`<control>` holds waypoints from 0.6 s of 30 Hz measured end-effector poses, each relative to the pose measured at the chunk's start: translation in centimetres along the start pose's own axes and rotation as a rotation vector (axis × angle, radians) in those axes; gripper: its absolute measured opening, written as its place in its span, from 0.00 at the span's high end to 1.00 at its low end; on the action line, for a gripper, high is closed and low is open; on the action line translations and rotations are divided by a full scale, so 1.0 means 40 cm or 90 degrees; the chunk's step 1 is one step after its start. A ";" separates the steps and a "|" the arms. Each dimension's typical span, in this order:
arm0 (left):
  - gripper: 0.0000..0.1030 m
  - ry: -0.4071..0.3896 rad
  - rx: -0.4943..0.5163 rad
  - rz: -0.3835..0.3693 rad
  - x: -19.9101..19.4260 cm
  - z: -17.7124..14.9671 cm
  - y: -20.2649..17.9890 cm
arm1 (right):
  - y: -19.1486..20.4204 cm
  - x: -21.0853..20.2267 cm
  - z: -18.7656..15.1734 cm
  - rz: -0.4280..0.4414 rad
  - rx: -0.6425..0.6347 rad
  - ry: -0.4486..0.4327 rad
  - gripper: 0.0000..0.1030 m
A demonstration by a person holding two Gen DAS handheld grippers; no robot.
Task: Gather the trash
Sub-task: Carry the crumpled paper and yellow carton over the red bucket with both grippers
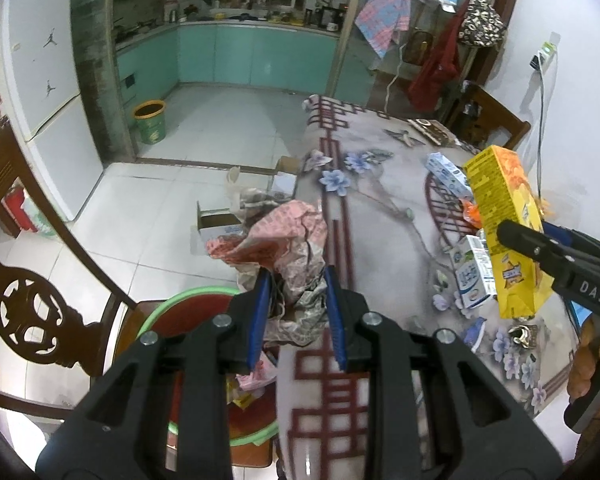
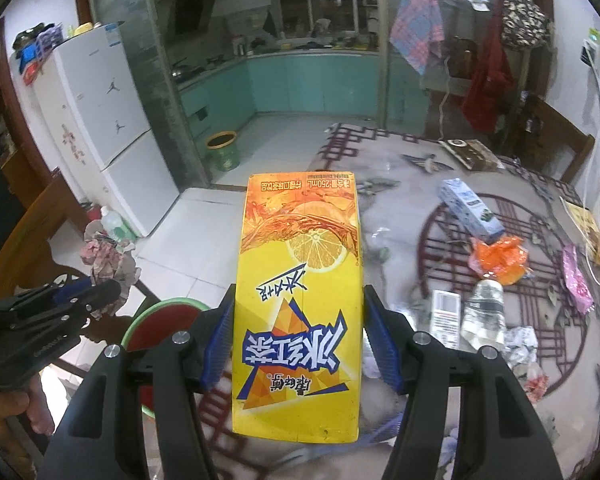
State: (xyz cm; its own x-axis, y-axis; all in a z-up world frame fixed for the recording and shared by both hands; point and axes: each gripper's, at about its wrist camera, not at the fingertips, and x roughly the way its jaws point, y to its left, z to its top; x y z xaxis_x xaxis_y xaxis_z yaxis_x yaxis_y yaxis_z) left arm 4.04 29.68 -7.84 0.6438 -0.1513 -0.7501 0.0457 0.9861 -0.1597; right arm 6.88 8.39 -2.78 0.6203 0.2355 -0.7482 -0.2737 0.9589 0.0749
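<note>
Crumpled paper (image 1: 296,240) sits clamped in the left gripper (image 1: 296,312), directly above the green-rimmed basin (image 1: 188,296); right gripper (image 2: 296,344) clasps the yellow carton (image 2: 300,292), long axis forward, farther off over the table (image 1: 380,220).

A: What carries it all?
B: A table (image 2: 384,148) under a grey cloth with maroon lattice and blue flowers.
A: And lying on it?
B: A blue-and-white carton (image 2: 470,208), an orange wrapper (image 2: 500,258), a clear plastic bottle (image 2: 484,312) beside a white carton (image 2: 444,316), crumpled foil (image 2: 520,346) and a pink wrapper (image 2: 576,280).
</note>
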 end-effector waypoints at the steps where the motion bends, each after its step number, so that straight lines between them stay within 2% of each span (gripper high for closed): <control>1: 0.75 0.000 -0.003 0.003 -0.001 -0.002 0.009 | 0.009 0.004 0.001 0.002 -0.003 0.001 0.43; 11: 0.75 0.014 -0.038 0.038 0.000 -0.027 0.106 | 0.126 0.060 0.008 0.056 -0.042 0.028 0.43; 18: 0.75 0.029 -0.067 0.061 0.003 -0.050 0.177 | 0.201 0.135 -0.006 0.099 -0.053 0.079 0.43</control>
State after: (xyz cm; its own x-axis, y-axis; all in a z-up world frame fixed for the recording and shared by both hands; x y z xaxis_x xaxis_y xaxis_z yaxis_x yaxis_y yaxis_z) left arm 2.90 36.51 -10.36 0.6065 -0.0614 -0.7927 -0.0963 0.9840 -0.1499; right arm 7.88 17.34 -6.38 0.4723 0.3541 -0.8072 -0.4221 0.8948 0.1456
